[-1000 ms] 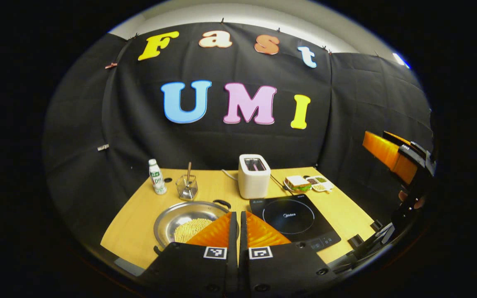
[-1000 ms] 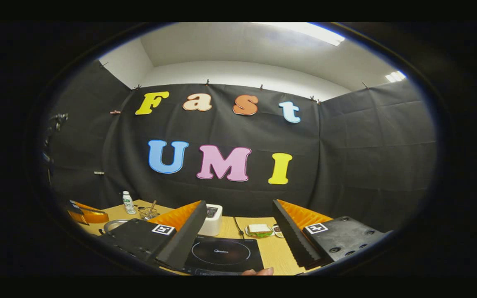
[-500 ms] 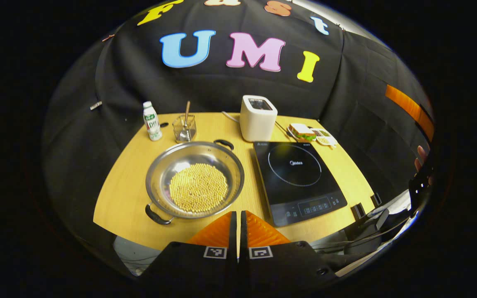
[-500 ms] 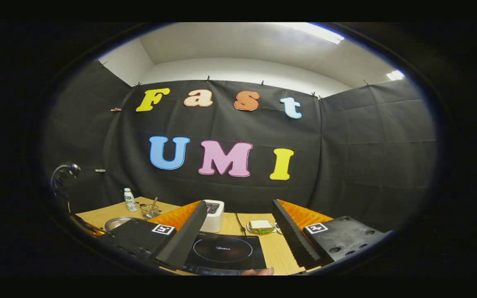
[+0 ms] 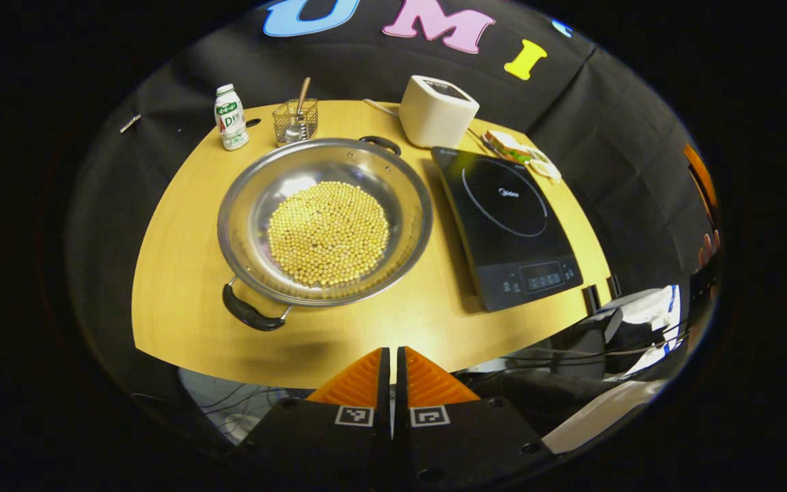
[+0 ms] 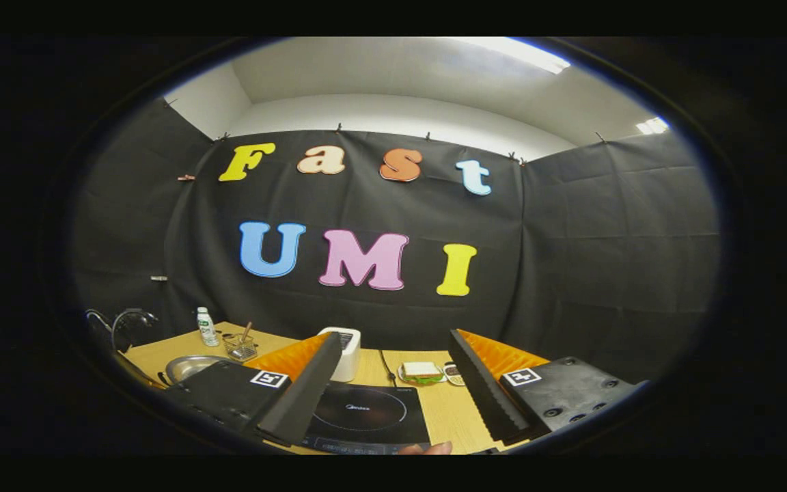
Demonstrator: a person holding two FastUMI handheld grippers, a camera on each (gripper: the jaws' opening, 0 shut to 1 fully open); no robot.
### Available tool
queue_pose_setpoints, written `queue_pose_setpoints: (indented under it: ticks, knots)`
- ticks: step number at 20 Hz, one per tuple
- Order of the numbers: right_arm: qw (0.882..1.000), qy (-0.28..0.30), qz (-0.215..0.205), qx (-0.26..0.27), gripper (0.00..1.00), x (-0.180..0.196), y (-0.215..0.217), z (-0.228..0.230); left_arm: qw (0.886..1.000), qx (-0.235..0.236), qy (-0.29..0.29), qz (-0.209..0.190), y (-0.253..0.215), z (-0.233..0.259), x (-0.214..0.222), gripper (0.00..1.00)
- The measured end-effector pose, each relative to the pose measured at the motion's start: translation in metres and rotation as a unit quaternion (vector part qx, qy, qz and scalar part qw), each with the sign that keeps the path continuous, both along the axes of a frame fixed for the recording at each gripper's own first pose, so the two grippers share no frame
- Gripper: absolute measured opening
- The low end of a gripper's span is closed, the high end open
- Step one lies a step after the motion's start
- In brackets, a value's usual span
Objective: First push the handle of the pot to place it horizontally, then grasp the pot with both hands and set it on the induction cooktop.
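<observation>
A wide steel pot (image 5: 243, 205) holding yellow beans (image 5: 328, 232) sits on the wooden table (image 5: 182, 205). One black handle (image 5: 249, 314) points to the near left, the other (image 5: 380, 143) to the far right, so the handles lie on a diagonal. The black induction cooktop (image 5: 503, 219) lies right of the pot. My left gripper (image 5: 392, 355) hangs shut above the table's near edge, apart from the pot. My right gripper (image 6: 393, 365) stands open, level, with the cooktop (image 6: 363, 413) between its fingers; the pot's rim (image 6: 185, 365) shows at left.
At the back stand a small bottle (image 5: 231, 117), a wire cup with a spoon (image 5: 295, 121), a white toaster (image 5: 437, 111) and a plate with a sandwich (image 5: 513, 147). Cables and gear lie below the table's near edge (image 5: 612, 328). A fingertip (image 6: 427, 449) shows low in the right gripper view.
My left gripper has risen and tipped downward, so the pot and table show from higher up and closer. The right gripper has barely shifted and stays open.
</observation>
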State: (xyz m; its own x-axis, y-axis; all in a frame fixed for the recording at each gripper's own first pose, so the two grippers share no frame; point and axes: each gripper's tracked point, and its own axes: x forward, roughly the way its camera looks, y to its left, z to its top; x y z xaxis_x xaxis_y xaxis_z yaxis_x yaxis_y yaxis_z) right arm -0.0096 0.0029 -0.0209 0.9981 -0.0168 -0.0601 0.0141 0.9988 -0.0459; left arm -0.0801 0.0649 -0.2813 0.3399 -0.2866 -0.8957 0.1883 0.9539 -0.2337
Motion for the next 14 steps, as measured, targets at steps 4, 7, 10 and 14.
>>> queue_pose_setpoints:
  ticks: [4, 7, 10, 14]
  knots:
    - [1.000, -0.001, -0.004, 0.001, 0.98, -0.002, -0.003, 0.000, 1.000, 0.006, 0.027, -0.011, 0.018, -0.015, 0.012, 0.05]
    - [1.000, 0.000, -0.006, -0.001, 0.98, -0.004, -0.006, 0.000, 0.999, 0.007, 0.041, -0.018, 0.026, -0.031, 0.019, 0.05]
    - [1.000, 0.000, -0.009, -0.002, 0.98, -0.005, -0.008, 0.000, 0.999, -0.001, 0.046, -0.019, 0.025, -0.047, 0.026, 0.05]
    - [1.000, 0.004, -0.012, -0.005, 0.97, -0.004, -0.009, -0.003, 0.999, -0.001, 0.033, -0.020, 0.030, -0.060, 0.035, 0.05]
